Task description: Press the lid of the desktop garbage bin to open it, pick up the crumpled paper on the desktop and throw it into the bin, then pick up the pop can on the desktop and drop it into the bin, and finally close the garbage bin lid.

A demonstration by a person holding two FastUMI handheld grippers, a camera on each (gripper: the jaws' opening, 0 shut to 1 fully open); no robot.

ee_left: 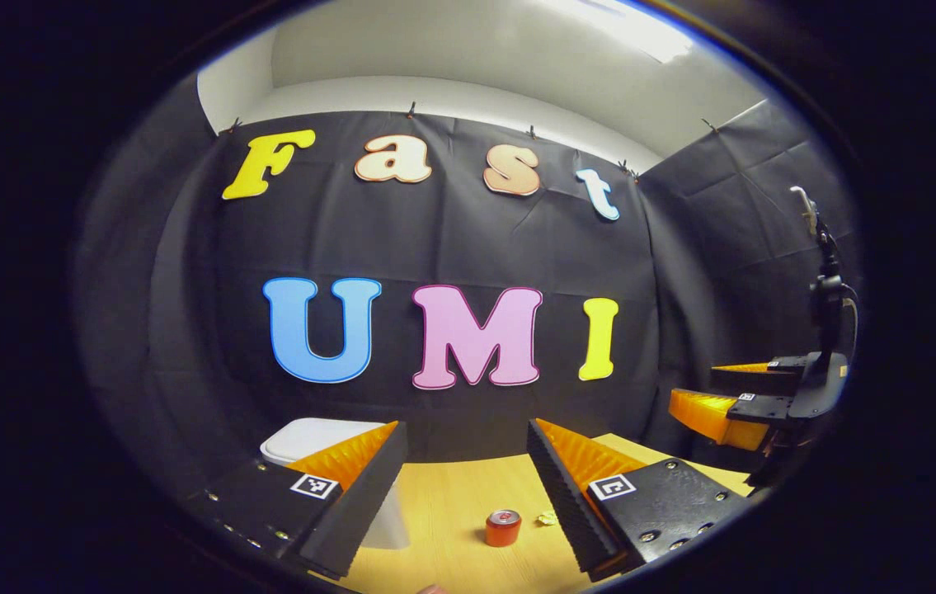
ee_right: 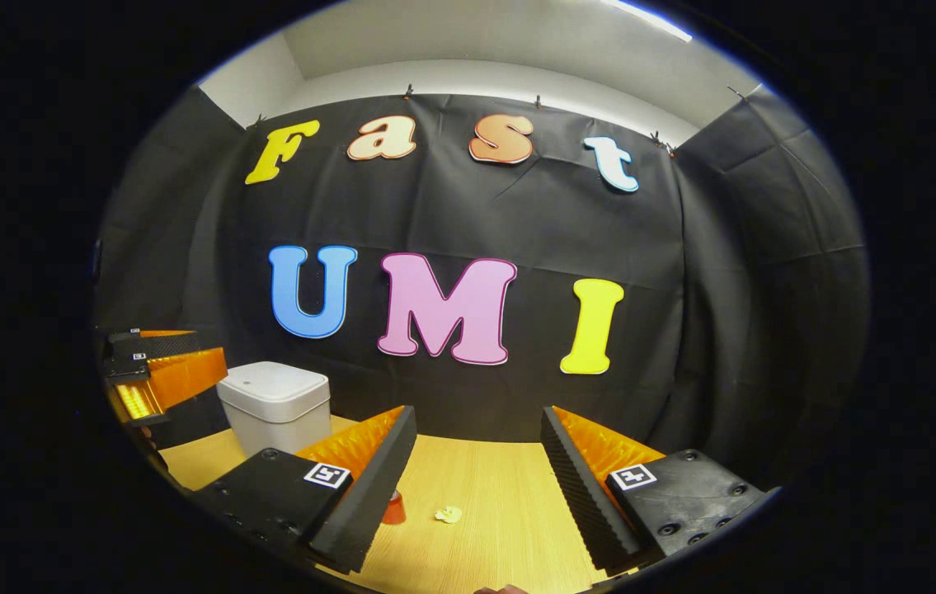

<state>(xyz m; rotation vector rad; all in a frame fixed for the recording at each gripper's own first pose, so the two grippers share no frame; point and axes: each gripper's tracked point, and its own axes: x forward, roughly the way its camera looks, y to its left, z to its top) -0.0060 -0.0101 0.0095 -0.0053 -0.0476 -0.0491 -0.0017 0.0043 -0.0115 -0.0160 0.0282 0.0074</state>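
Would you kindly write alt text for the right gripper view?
The right hand-held gripper hangs open above a wooden desktop, where a closed white garbage bin stands at left, with a red pop can and crumpled paper nearer. The left hand-held gripper shows beside the bin.

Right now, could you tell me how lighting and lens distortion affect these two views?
Left gripper view: fisheye bowing, glare from the ceiling light, pop can sharp. Right gripper view: similar bowing, dimmer edges, garbage bin evenly lit, crumpled paper small but clear.
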